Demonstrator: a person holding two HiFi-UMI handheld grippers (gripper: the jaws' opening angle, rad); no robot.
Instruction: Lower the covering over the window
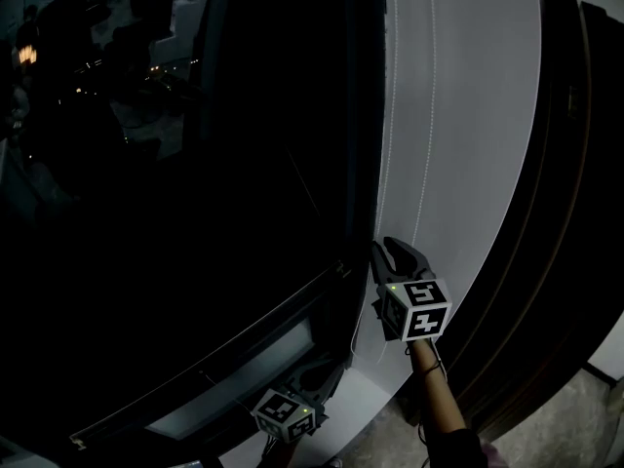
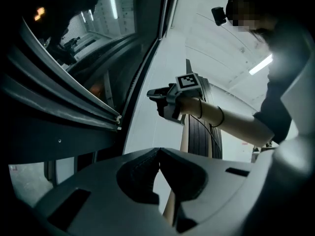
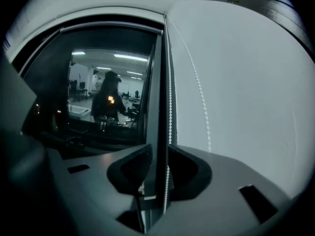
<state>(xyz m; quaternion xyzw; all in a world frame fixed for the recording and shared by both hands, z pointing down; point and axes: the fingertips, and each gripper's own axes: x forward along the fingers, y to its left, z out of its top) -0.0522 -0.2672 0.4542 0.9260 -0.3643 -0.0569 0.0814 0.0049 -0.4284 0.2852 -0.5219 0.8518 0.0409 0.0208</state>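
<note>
Far left is the dark window glass [image 1: 195, 213], glossy, with office lights and a standing person mirrored in it, and a dark flat frame rail [image 1: 214, 359] crossing below it. The covering itself can't be picked out for sure. Low down by that rail sits the left gripper [image 2: 158, 151]: its two black textured pads are pressed tip to tip with nothing between them, well below the bead chain [image 3: 170, 107]. That chain is a string of tiny white round beads hanging straight along the window's dark side post. It drops right into the narrow slot between the right gripper's [image 3: 160, 149] fingers, lying against the right-hand pad [image 3: 184, 173]. Those fingers stand a little apart around it, so it doesn't look pinched. A second strand [image 3: 201, 102] hangs just to the right, outside the fingers. Behind is a smooth matte white wall [image 1: 478, 115], then a dark ribbed upright [image 1: 556, 213] at the far right. The bare forearm [image 1: 439, 398] comes up from below.
</note>
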